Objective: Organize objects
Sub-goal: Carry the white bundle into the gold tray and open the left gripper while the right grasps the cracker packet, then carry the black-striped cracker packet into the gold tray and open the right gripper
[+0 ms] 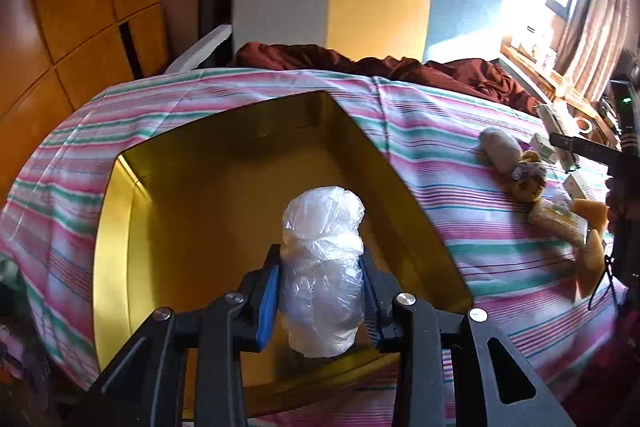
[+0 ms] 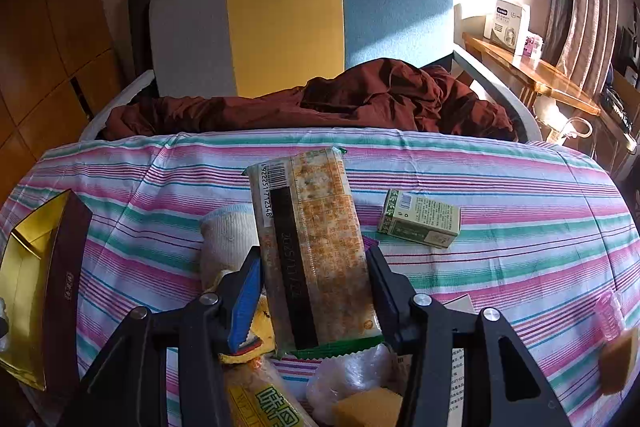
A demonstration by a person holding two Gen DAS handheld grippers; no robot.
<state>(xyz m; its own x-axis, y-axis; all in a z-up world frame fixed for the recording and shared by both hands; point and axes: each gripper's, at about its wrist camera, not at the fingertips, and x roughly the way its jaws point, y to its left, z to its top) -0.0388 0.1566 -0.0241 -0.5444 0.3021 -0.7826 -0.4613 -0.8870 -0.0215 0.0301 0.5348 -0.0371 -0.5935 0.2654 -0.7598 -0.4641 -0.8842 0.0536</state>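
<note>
the left tongs (image 1: 320,291) were clamped on a plastic-wrapped bundle (image 1: 322,267), blue pads pressing in on both of its sides, and the bundle stood upright between them. it hung over the open gold box (image 1: 224,187), which sat on the striped bedsheet (image 1: 420,147) with its shiny inner walls showing — whether the bundle touched the box floor, i couldn't tell.

the right tongs (image 2: 314,291) were closed on a long cracker packet (image 2: 316,247), gripping it near its lower half so the barcode end pointed away toward the headboard (image 2: 288,19). the packet was lifted at a slight tilt above the pile of other stuff.

under and around that packet: a white sock (image 2: 228,239) just to its left, a yellow snack bag (image 2: 260,399) at the bottom edge, a crinkly clear bag (image 2: 352,375) beside it, and a yellow sponge (image 2: 368,409) touching that clear bag. a small green and white carton (image 2: 420,223) lay flat on the sheet to the right, apart from the pile. the gold box showed up at the far left edge of the right wrist view too, well apart from the pile.

from the left wrist view the same pile sat off to the right on the sheet — a grey sock (image 1: 500,147) and a tiger plush (image 1: 528,175) were the clearest bits. a dark red blanket (image 2: 320,103) was bunched up against the headboard.
</note>
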